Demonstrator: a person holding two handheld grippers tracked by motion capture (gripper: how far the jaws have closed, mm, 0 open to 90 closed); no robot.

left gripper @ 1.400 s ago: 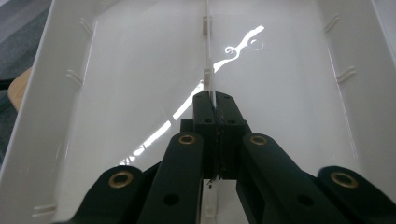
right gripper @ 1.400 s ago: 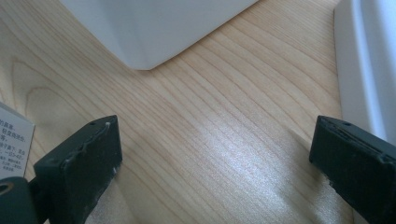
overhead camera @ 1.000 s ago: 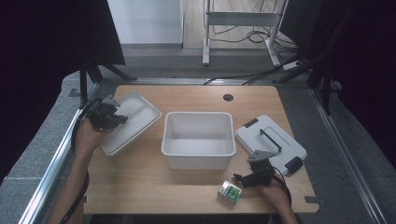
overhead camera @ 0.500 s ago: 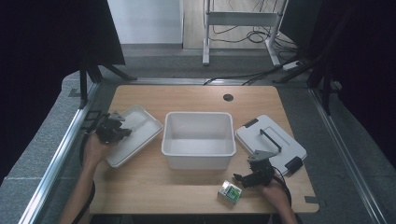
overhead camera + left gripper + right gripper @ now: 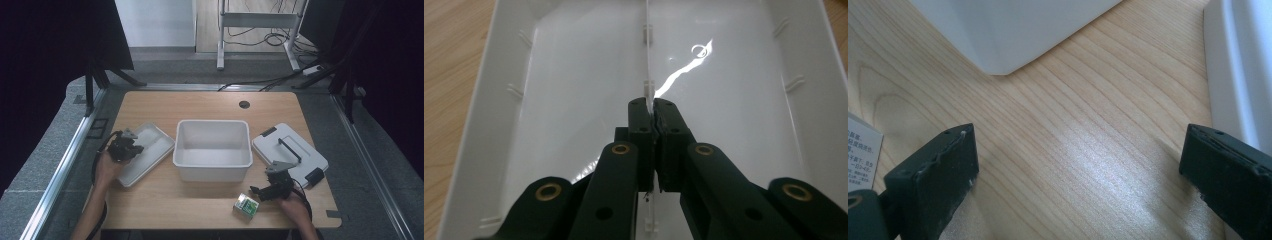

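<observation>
Left gripper (image 5: 653, 107) clamped on thin centre rib of white lid (image 5: 574, 75), rib running straight ahead of fingertips. Right gripper (image 5: 1075, 165) wide apart over table (image 5: 1073, 125), small box (image 5: 246, 206) just left of its fingers.

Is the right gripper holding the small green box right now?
No: the right gripper has its jaws wide apart over bare wood, and the small green box lies beside it on the table.

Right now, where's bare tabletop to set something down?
Free: the wooden tabletop strip behind the white plastic bin, and the front edge from the shallow white tray to the small green box. Crowded: front right, around the grey handled lid.
</observation>
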